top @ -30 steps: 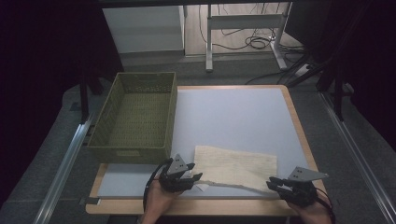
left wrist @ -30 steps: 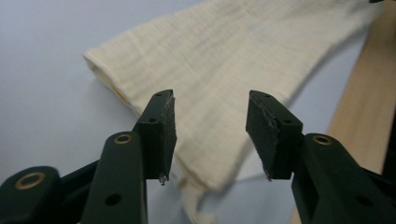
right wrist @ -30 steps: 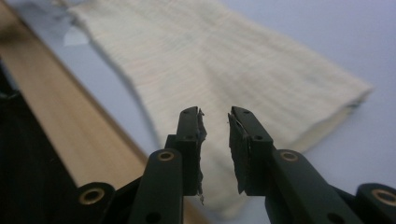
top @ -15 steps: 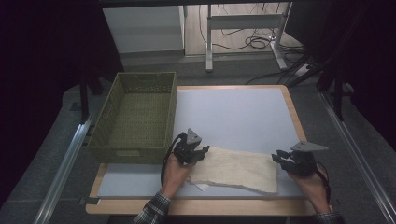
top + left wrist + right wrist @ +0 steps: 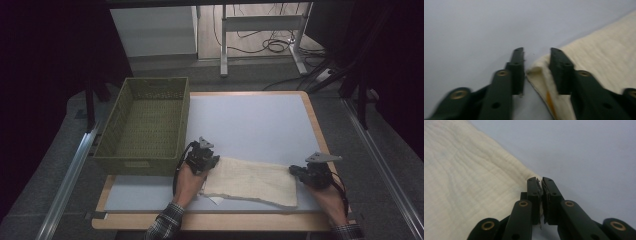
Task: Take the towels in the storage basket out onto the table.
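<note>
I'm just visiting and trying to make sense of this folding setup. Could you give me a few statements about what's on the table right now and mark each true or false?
1. The cream cloth lies flat on the table. True.
2. The green basket holds a folded towel. False: nothing shows inside it.
3. The right gripper has its jaws pinched shut on a corner of the cloth. True.
4. The left gripper is clamped tight on the cloth. False: its jaws have just been closing, but a gap remains, with the cloth's corner between them.
5. The basket stands to the right of the cloth. False: in the high view it stands at the left, beyond the left gripper.
</note>
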A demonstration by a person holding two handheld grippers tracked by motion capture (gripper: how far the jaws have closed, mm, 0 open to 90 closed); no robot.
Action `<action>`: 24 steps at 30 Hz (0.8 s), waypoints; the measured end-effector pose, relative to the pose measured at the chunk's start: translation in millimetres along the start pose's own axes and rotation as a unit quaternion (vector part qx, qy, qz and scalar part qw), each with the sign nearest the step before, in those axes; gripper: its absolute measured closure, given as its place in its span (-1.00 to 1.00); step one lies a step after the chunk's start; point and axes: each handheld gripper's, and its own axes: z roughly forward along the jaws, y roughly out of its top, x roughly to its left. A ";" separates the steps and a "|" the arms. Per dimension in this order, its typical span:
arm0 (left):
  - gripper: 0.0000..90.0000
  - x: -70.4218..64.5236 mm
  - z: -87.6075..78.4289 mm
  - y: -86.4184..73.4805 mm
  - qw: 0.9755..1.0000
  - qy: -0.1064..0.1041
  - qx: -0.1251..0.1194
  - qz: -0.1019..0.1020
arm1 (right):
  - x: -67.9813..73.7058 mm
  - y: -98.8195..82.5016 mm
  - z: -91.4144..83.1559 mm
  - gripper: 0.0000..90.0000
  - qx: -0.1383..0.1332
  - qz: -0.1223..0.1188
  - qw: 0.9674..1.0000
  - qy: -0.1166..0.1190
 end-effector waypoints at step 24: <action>0.27 -12.1 -0.6 2.6 0.998 -0.033 -0.021 0.039 | -55.2 35.3 15.0 0.63 0.008 0.031 0.999 -0.041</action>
